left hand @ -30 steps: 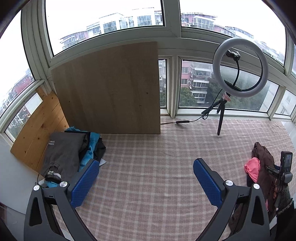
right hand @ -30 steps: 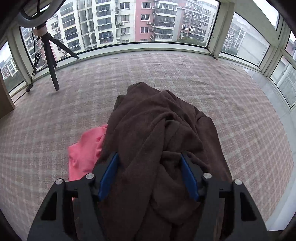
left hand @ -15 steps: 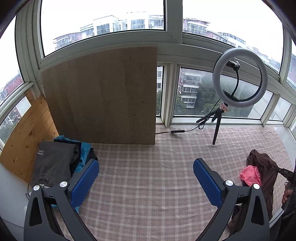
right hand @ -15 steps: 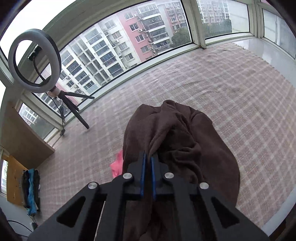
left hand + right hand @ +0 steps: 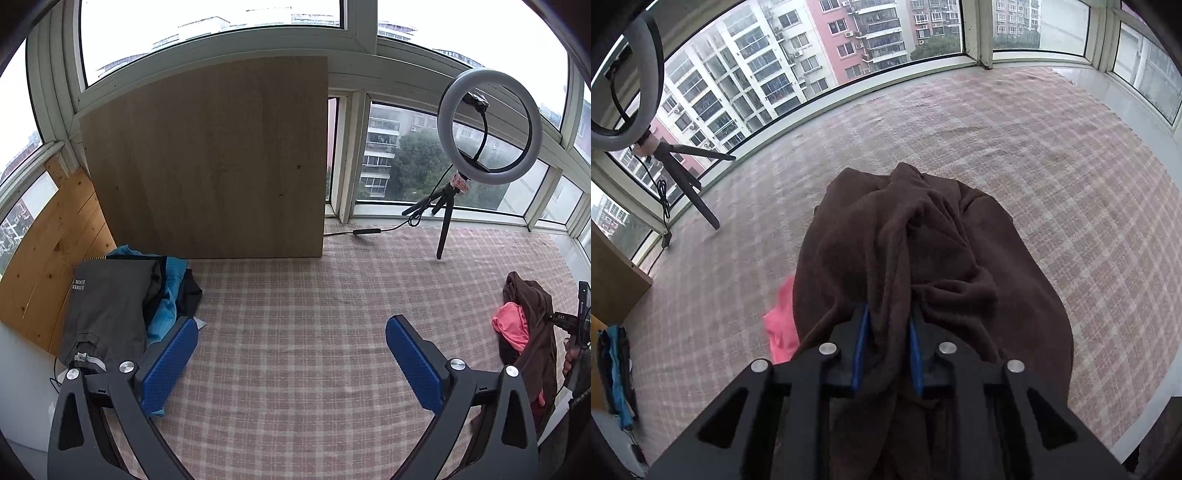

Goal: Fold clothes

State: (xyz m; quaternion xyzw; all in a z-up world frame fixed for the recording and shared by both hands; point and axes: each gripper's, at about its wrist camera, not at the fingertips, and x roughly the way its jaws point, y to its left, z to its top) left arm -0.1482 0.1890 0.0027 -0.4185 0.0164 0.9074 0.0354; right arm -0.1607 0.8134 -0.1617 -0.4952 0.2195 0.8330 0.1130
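The right gripper point(image 5: 886, 350) has its fingers pinching a bunched ridge of the brown fleece garment point(image 5: 923, 258), with fabric filling the narrow gap between the blue pads. The garment lies in a crumpled heap at the right end of the counter point(image 5: 295, 314), partly covering a pink garment point(image 5: 781, 325) that shows at its left edge. The left gripper point(image 5: 288, 354) hangs over the bare middle of the counter, fingers spread wide and holding nothing.

Step in hand, as judged: lift the brown garment off the heap and carry it to the open centre for spreading. For a clean result, raise it until the hem hangs free of the pink garment, so that the latter is not dragged along. The pinch sits on a thick mid-body fold; once the fabric hangs, the left gripper should probably take an edge or a shoulder seam so that the piece can be laid flat. Fleece is heavy and limp, so expect it to sag.

The counter is covered with a pink-and-beige checked cloth. Finished items form a folded stack point(image 5: 110, 314), grey on top with blue beneath, at the far left. Behind it a wooden board point(image 5: 207, 158) leans against the glazing. A ring light point(image 5: 489, 125) on a tripod stands near the windows, which wrap the room and face apartment blocks.
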